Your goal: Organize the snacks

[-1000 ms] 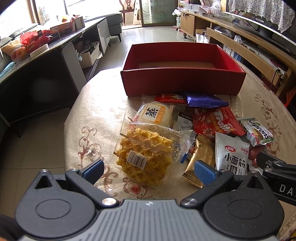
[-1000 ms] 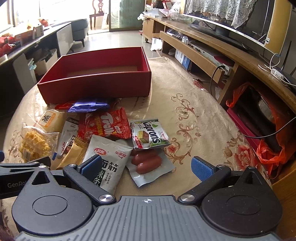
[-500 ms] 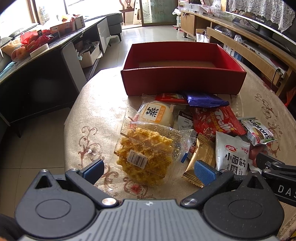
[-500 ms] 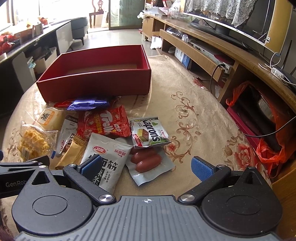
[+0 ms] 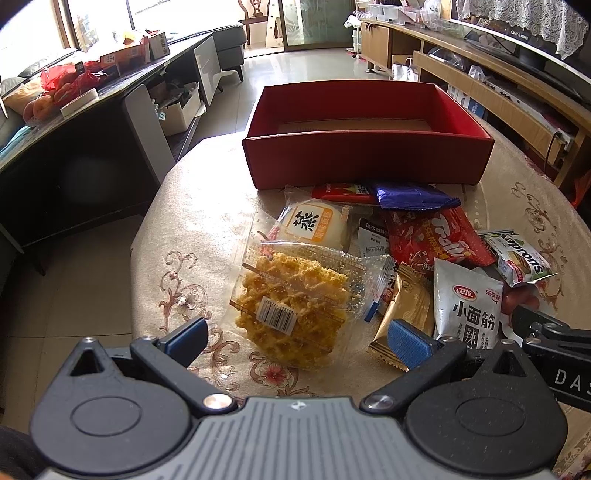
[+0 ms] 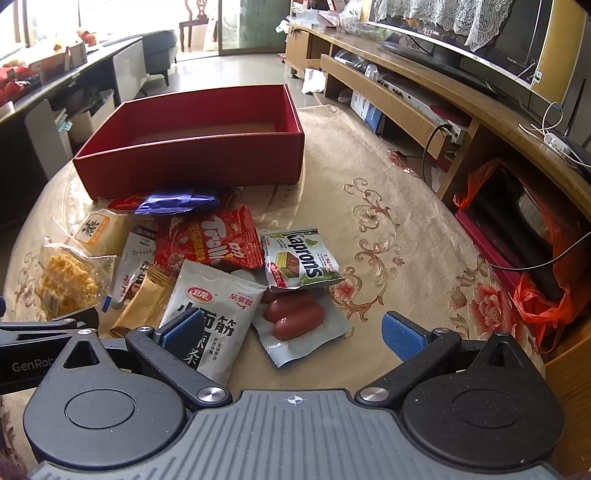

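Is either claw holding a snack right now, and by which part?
Nothing is held. The left claw is open above the yellow cake packet; the right claw is open above the sausage pack.

1. Daylight pours in from the windows (image 5: 99,33) on my far left, blown out to white.
2. A bright patch falls across the tablecloth (image 5: 192,206); glare shines on the waffle wrapper (image 5: 295,291).
3. Fisheye bends both views, with dark corners.
4. Under the side counter (image 5: 74,177) it is murky.
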`<state>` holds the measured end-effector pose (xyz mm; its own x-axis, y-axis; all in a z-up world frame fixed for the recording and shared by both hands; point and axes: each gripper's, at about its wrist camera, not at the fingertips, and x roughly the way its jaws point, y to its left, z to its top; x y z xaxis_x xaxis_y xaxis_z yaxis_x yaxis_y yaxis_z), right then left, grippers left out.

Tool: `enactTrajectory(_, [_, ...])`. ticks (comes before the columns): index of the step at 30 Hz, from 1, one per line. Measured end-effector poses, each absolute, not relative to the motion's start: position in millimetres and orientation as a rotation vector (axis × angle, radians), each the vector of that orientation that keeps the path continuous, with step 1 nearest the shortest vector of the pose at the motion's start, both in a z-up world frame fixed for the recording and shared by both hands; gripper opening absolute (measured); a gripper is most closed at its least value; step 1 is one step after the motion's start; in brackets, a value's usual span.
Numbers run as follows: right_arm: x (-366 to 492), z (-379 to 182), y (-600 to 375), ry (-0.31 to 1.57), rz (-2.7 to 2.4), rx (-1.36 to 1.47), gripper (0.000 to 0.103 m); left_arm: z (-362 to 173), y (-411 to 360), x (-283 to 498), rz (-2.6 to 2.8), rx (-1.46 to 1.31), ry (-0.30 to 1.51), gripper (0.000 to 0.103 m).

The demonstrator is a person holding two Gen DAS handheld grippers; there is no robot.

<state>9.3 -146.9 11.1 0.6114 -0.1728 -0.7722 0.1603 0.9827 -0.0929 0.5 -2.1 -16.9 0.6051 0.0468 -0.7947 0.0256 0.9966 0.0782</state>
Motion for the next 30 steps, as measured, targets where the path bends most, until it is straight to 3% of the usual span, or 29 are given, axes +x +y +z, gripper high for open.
enactTrajectory(30, [11.2,8.6,-147.0,0.923,-0.187,-0.008,0.103,-17.9,-3.5,1.6,0.024,0.103,0.934,0.101])
